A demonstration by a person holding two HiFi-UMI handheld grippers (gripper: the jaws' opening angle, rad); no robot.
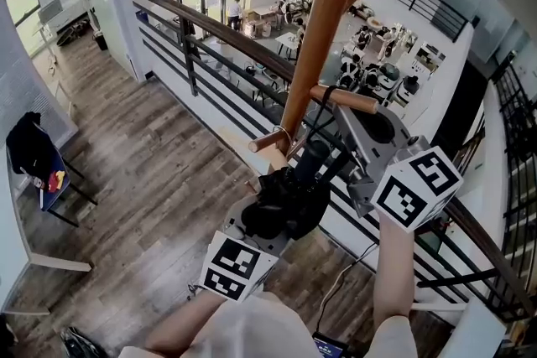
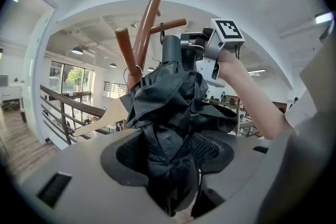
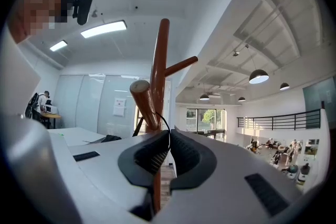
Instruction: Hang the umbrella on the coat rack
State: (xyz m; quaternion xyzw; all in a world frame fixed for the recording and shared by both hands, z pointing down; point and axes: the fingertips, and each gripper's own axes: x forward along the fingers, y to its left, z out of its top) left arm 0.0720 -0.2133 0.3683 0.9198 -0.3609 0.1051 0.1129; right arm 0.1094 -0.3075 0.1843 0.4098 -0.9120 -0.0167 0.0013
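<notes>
**Head view:** the coat rack, a brown wood pole, runs up thru mid-frame. One peg sticks out to the right and a lower peg to the left. The left tool comes in from below w/ its marker cube nearest the camera. Its jaws are clamped on the umbrella, a folded black bundle just beside the pole and under the upper peg. The right tool sits higher, on the right, w/ its nose at that peg. A thin black cord from the umbrella goes over the peg, close to the pole. In the bg are a railing and a wood floor at left.

**Left gripper view:** the left tool has its jaws wide apart but pressed on the umbrella. Crumpled black cloth fills the whole gap btwn the pads. The umbrella's dark round end points up toward the coat rack. The right tool is just beside that end, at upper right, held on a bare forearm.

**Right gripper view:** the right tool has its jaws pressed nearly together, pinching the cord. The cord curves up and back behind the peg, right at the coat rack pole. A 2nd peg angles up to the right, higher on the pole.
</notes>
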